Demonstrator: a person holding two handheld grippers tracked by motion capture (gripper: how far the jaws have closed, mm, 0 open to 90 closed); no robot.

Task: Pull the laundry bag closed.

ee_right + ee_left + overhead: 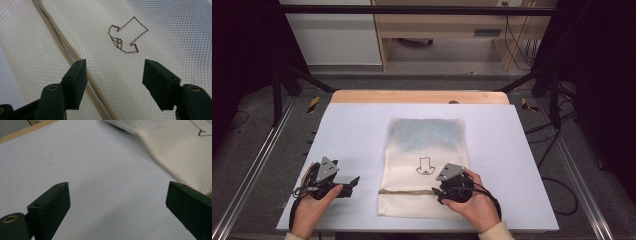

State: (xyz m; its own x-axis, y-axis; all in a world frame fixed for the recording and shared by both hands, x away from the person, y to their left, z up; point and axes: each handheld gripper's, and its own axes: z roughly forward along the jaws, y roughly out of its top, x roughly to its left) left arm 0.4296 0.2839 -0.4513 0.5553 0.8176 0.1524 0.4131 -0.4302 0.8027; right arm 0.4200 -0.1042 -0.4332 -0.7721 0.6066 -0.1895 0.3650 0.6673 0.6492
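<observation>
A cream mesh bag (422, 145) lies flat in the middle of the white table (357, 130). It bears a drawn arrow (425, 166) and something bluish shows through its far half. My left gripper (352, 182) rests on the table just left of the bag's near corner, open with nothing between its jaws. In the left gripper view the left gripper (117, 186) hovers over bare table, with the bag (175, 147) at upper right. My right gripper (437, 192) sits on the bag's near right part. The right gripper (115, 62) is open over the mesh, between the tan seam strip (57, 42) and the arrow (126, 35).
A wooden strip (419, 96) edges the table's far side. Metal rails (257, 165) run along both sides. A cabinet (332, 35) and a shelf unit (447, 30) stand on the floor beyond, with cables (557, 150) at the right.
</observation>
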